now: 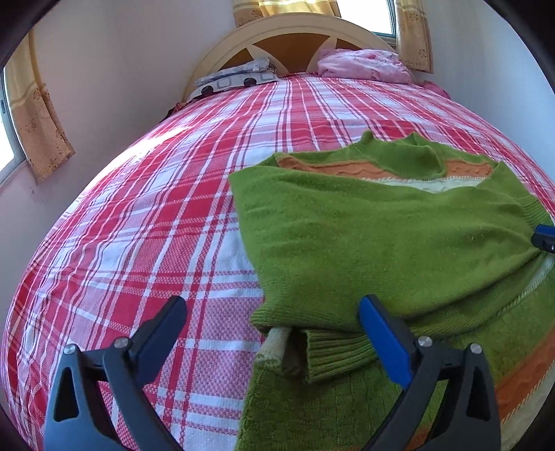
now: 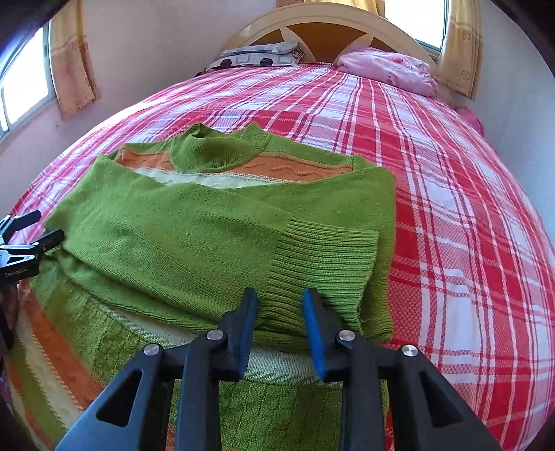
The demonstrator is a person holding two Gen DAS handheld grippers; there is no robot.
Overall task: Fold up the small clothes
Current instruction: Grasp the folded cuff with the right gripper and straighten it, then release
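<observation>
A green knitted sweater (image 1: 364, 225) with orange and cream stripes lies on the red plaid bed, neck towards the headboard, its sleeves folded across the chest. My left gripper (image 1: 274, 305) is open wide over the sweater's left edge, with a ribbed sleeve cuff (image 1: 333, 354) lying between its fingers, untouched. In the right wrist view the other ribbed sleeve cuff (image 2: 322, 263) runs between the fingers of my right gripper (image 2: 280, 296), and the narrow jaws pinch its near edge. The left gripper (image 2: 31, 236) shows at that view's left border, and the right gripper's tip (image 1: 544, 239) at the left view's right border.
The red and white plaid bedspread (image 1: 156, 215) covers the whole bed. A patterned pillow (image 1: 236, 76) and a pink bundle of cloth (image 1: 364, 66) lie by the cream headboard (image 1: 295, 31). Walls and curtained windows close in on both sides.
</observation>
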